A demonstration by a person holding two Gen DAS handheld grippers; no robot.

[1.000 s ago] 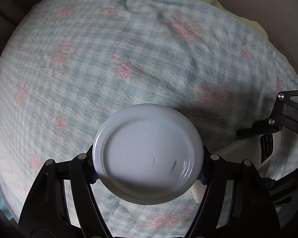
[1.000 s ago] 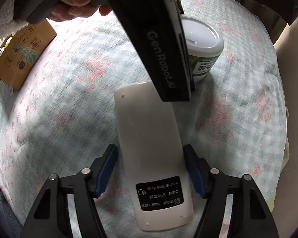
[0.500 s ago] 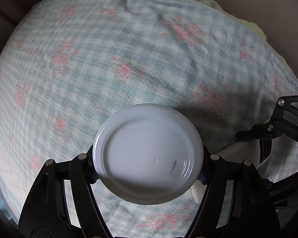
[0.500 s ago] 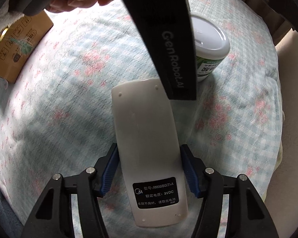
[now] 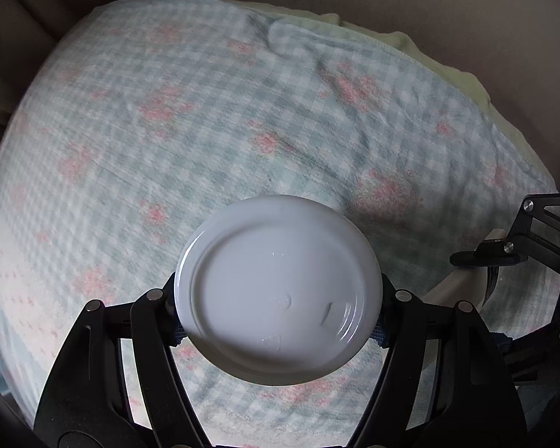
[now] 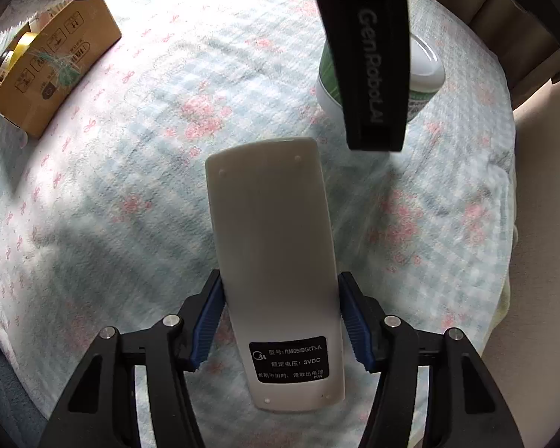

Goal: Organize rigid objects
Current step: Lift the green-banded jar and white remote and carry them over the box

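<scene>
In the left wrist view, a white-lidded jar (image 5: 278, 291) is clamped between the 2 fingers of the left gripper (image 5: 278, 321) and held above a blue-checked blanket with pink flowers (image 5: 205, 130); only its round lid can be seen. At the right edge, part of the right gripper (image 5: 519, 254) is visible with a pale remote control (image 5: 463, 287) in it. In the right wrist view, the remote control (image 6: 276, 272) is gripped back-side up between the blue pads (image 6: 207, 321) of the right gripper (image 6: 280, 321), its black label facing the camera. Beyond it, the jar (image 6: 422, 74) is partly hidden by the left gripper's black body. An open cardboard box (image 6: 52, 71) sits on the blanket (image 6: 112, 205) at far left.
</scene>
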